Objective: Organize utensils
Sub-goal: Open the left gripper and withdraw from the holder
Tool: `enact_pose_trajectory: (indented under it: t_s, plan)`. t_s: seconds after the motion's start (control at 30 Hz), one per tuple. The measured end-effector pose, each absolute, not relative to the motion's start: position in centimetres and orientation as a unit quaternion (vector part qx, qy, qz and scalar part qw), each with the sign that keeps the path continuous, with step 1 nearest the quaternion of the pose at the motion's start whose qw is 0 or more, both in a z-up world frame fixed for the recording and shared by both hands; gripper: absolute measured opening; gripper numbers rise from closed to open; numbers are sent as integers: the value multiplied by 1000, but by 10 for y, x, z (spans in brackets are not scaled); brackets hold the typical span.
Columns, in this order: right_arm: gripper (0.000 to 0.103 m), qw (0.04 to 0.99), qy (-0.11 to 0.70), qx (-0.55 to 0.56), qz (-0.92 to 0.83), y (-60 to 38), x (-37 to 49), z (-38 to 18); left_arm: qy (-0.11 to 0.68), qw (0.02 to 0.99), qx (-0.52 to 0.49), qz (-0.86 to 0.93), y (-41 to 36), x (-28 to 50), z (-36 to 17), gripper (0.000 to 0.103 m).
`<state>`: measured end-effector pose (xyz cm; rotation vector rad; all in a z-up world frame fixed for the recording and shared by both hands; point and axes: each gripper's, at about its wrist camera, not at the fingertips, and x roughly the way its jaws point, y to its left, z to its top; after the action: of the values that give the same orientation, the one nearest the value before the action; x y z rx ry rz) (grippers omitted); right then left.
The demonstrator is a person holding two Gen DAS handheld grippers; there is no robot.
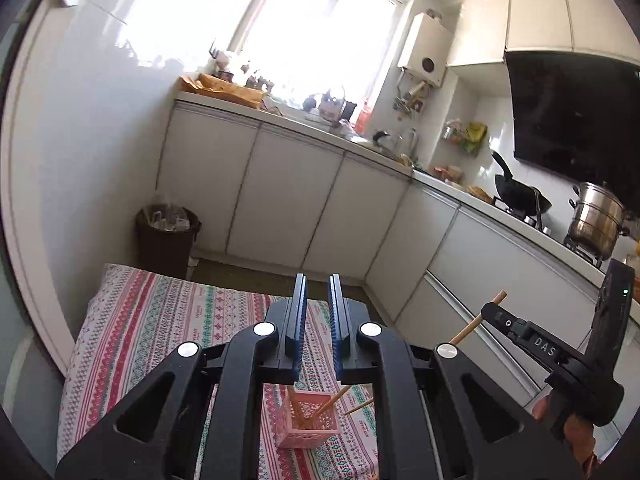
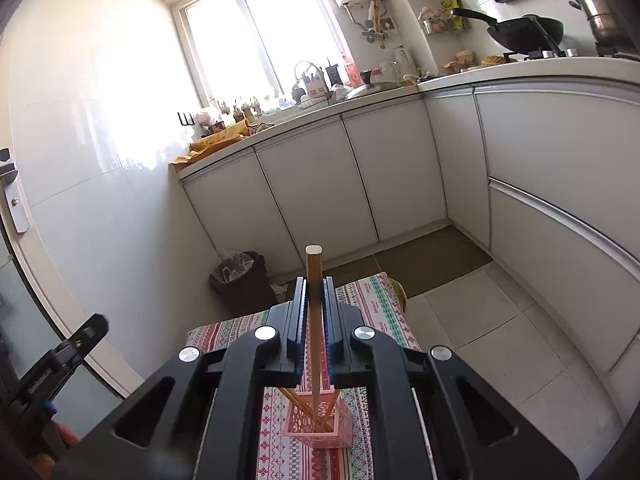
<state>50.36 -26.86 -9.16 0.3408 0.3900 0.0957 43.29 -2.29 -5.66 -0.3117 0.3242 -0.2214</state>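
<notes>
A pink lattice basket stands on the patterned tablecloth, with wooden chopsticks leaning in it; it also shows in the right wrist view. My right gripper is shut on a wooden chopstick, held upright with its lower end in the basket. In the left wrist view that gripper is at the right, gripping the chopstick. My left gripper is above the basket, empty, its jaws a narrow gap apart. Another chopstick lies beside the basket.
White cabinets run along the back and right, with a cluttered counter. A dark waste bin stands on the floor beyond the table. A wok and a steel pot sit on the stove.
</notes>
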Motion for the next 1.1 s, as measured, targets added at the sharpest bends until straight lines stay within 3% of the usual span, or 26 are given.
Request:
enact_pose_trajectory:
  t_s: [0.5,0.53,0.57,0.6,0.7,0.87,1.1]
  plan:
    - [12,958,229,163,51,-242,536,-127,159,970,-162,-83,2,431,-52,12]
    - [24,959,227,165,47,-242,536,-128,157,971,-162,-81,3,431,-53,12]
    - [43,959,225,168,44,-242,535,-129,156,971,-162,-81,4,430,-53,12]
    - [50,959,221,173,42,-243,535,-129,156,971,-161,-82,5,430,-52,14]
    - [55,960,214,176,35,-247,532,-125,158,971,-161,-83,4,431,-53,17]
    - [83,964,195,182,6,-258,522,-116,163,971,-153,-89,-2,429,-54,23]
    - [96,962,194,188,-28,-276,511,-109,167,971,-140,-100,-15,425,-54,46]
